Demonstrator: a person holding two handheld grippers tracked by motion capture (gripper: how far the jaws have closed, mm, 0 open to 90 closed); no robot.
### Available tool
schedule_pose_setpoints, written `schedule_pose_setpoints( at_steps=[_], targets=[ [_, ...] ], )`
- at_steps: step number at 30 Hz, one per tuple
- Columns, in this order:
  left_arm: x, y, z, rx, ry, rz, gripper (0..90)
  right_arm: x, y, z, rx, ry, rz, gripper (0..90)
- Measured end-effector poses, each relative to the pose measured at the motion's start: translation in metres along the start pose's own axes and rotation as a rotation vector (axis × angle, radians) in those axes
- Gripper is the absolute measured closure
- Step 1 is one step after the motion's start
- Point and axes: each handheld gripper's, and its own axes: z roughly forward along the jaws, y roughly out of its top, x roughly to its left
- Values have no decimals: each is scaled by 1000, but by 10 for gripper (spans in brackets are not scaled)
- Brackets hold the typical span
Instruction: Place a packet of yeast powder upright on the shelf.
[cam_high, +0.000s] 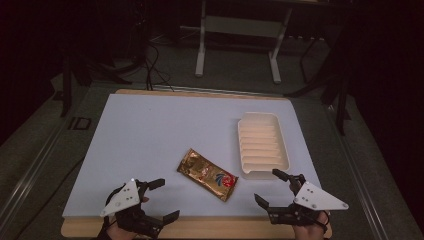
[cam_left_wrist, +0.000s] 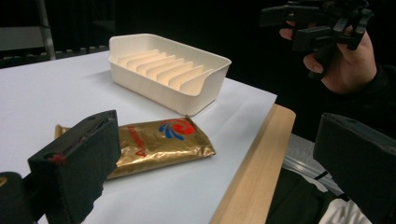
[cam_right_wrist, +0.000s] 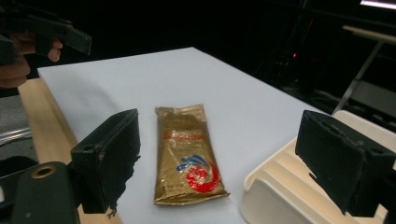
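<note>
A gold foil packet (cam_high: 207, 173) with a red and blue swirl lies flat on the pale sheet near the front, seen closer as the packet (cam_left_wrist: 159, 140) and the packet (cam_right_wrist: 187, 154). A cream ribbed tray (cam_high: 262, 145) sits to its right and farther back. My left gripper (cam_high: 165, 200) is at the front left corner, jaws wide open and bare. My right gripper (cam_high: 270, 186) is held just in front of the tray, also open with nothing in it. The packet lies on the sheet ahead of both sets of jaws, touched by neither.
The pale sheet (cam_high: 165, 130) covers a wooden tabletop (cam_high: 215, 227) whose bare strip shows along the front edge. Beyond the table stand a white metal frame (cam_high: 235, 35) and cables on a dark floor. A hand (cam_left_wrist: 345, 60) holds the other gripper.
</note>
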Motion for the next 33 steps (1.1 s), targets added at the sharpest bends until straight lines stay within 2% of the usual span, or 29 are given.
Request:
schedule_pose_setpoints(
  at_steps=[3,4,9,12,13,16,18,20,27,29,31,33],
  targets=[
    [-8,7,0,-1,16,26,16,3,3,0,6,26,11,146],
    [-10,11,0,-15,25,23,16,4,4,-1,6,24,5,146],
    [-10,24,1,-2,34,1,15,7,8,-2,-17,29,-5,130],
    [-7,32,1,-2,60,5,16,8,9,-2,-21,5,-23,110],
    [-5,34,2,2,78,5,16,9,10,-2,-27,3,-17,109],
    [3,43,4,-3,87,-20,16,10,12,-3,-41,12,-13,109],
    [7,47,5,-30,108,-9,17,11,12,-3,-41,9,-16,109],
    [12,48,9,-32,139,-1,17,13,12,-3,-45,8,-22,109],
    [34,49,27,-48,191,-19,16,16,11,0,-42,17,-31,113],
    [41,50,33,-49,197,-9,17,17,11,-1,-48,20,-35,117],
    [48,50,39,-38,180,-11,17,17,11,-2,-48,15,-33,118],
    [53,48,44,-22,184,-1,17,17,10,-2,-45,6,-34,135]
  ],
)
